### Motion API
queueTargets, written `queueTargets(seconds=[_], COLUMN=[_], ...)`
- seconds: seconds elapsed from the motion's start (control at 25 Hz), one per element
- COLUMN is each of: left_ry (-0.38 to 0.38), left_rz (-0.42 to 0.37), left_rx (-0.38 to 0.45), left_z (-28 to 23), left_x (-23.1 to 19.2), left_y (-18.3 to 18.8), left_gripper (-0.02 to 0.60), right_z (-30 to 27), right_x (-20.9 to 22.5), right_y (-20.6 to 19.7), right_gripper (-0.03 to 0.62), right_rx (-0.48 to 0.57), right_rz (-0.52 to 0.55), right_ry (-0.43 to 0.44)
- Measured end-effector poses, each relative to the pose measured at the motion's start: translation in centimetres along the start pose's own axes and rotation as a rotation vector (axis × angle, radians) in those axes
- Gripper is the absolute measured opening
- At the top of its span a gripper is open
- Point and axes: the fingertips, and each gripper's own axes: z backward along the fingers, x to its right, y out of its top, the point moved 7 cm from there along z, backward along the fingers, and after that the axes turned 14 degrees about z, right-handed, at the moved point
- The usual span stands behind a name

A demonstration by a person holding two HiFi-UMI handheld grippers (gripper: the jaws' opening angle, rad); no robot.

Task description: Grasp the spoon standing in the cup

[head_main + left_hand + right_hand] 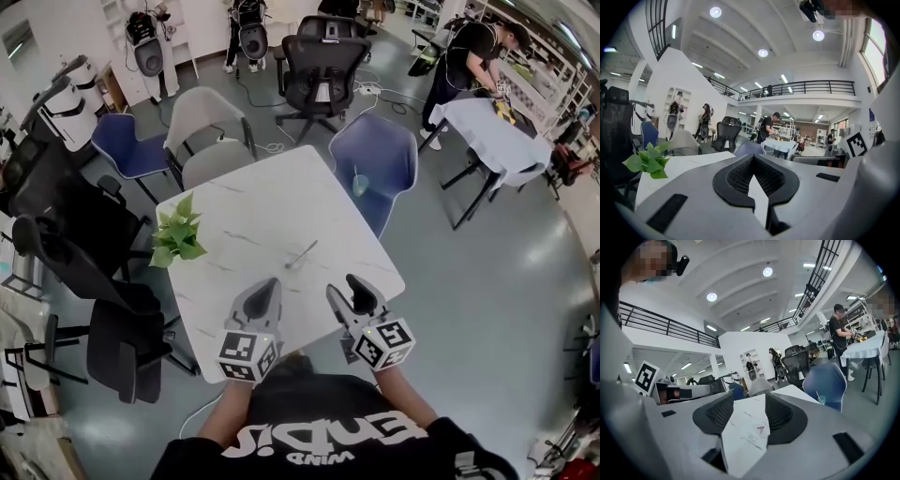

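Flat on white marbled table at twelve o'clock: slim metal spoon, likely light, stiff, slippery; best pinched mid-handle; left hand-held gripper closed, right hand-held gripper parted, empty.

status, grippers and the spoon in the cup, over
Left gripper shut, right gripper open, both empty. Spoon upright in cup on blue chair, untouched. Table stands between grippers and cup.

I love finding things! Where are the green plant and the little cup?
green plant (pixel 176 237): head view, on its leaves.
little cup (pixel 361 185): head view, on its side.
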Motion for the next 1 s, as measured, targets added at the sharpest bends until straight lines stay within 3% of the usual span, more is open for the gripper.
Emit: queueTargets(seconds=[1.0], left_ry=[0.047], left_rz=[0.039], left_rx=[-0.016], left_z=[-3.0], left_x=[-3.2], left_y=[-0.1], left_gripper=[0.012], right_z=[-10.7], right_x=[4.4], right_y=[-6.2], right_gripper=[0.19], right_rx=[-0.207], right_rz=[-0.033], right_ry=[0.045])
